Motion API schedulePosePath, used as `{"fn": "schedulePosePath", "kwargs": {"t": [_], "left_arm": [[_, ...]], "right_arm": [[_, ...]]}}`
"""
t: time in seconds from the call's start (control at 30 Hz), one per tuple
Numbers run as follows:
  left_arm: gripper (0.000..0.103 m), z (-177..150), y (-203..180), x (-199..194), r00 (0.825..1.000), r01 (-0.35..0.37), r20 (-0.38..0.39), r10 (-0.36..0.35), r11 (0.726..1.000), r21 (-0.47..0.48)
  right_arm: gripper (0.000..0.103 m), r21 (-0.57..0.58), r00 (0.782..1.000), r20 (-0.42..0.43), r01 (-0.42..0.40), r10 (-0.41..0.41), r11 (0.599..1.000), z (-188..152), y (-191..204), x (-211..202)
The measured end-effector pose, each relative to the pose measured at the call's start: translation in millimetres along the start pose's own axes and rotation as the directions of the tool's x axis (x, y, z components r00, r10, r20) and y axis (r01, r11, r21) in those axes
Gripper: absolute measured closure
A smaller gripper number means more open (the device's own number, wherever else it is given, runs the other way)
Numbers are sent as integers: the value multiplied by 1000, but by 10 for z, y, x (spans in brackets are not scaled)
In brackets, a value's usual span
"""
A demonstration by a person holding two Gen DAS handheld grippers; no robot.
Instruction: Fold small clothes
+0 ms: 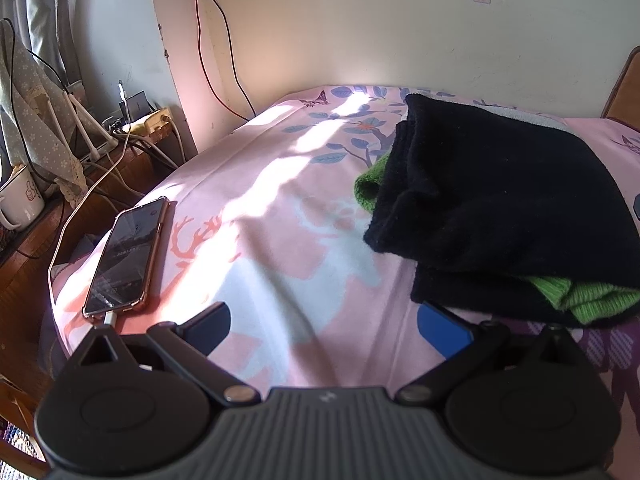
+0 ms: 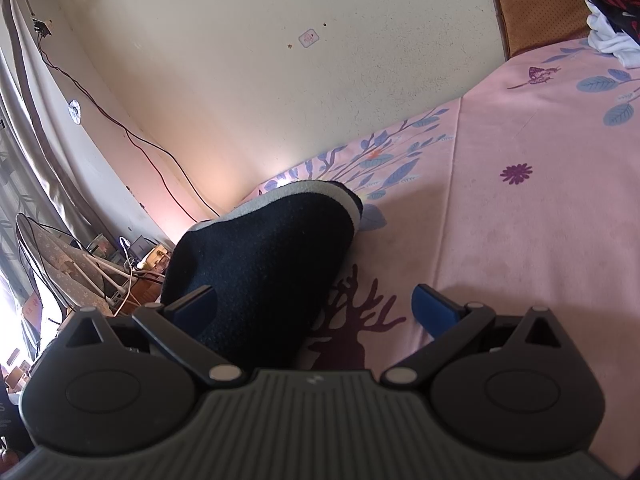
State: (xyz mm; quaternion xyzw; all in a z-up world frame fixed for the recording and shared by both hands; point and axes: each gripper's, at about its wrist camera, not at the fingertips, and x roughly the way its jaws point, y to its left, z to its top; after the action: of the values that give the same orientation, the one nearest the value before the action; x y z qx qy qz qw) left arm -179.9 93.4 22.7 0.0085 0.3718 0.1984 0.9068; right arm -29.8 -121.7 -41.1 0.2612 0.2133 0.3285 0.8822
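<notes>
A phone [image 1: 126, 256] lies at the bed's [image 1: 280, 208] left edge. The left gripper [image 1: 340, 324] hangs wide open and empty just beside the black garment [image 1: 500, 200], which sits bundled over a green piece [image 1: 588, 300] and looks mostly folded. The right gripper [image 2: 316, 312] is also wide open, holding nothing, low beside that garment. More clothes [image 2: 612, 12] wait far right, apparently unfolded.

Left gripper [image 1: 325, 322]: black linkage arms, blue finger pads [image 1: 442, 330], silver pivot rivets, ribbed grey housing, small white logo, round black discs either side of logo. Right gripper [image 2: 316, 310]: identical build, blue pads [image 2: 432, 309].
</notes>
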Motion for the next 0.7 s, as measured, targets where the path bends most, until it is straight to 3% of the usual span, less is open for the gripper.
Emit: {"fn": "schedulePosePath", "kwargs": {"t": [0.7], "left_arm": [[0,-30,26,130,1000,9,-29,-9,1000,1]], "right_arm": [[0,-9,1000,-7,7,-7,1000,3,14,10]]}}
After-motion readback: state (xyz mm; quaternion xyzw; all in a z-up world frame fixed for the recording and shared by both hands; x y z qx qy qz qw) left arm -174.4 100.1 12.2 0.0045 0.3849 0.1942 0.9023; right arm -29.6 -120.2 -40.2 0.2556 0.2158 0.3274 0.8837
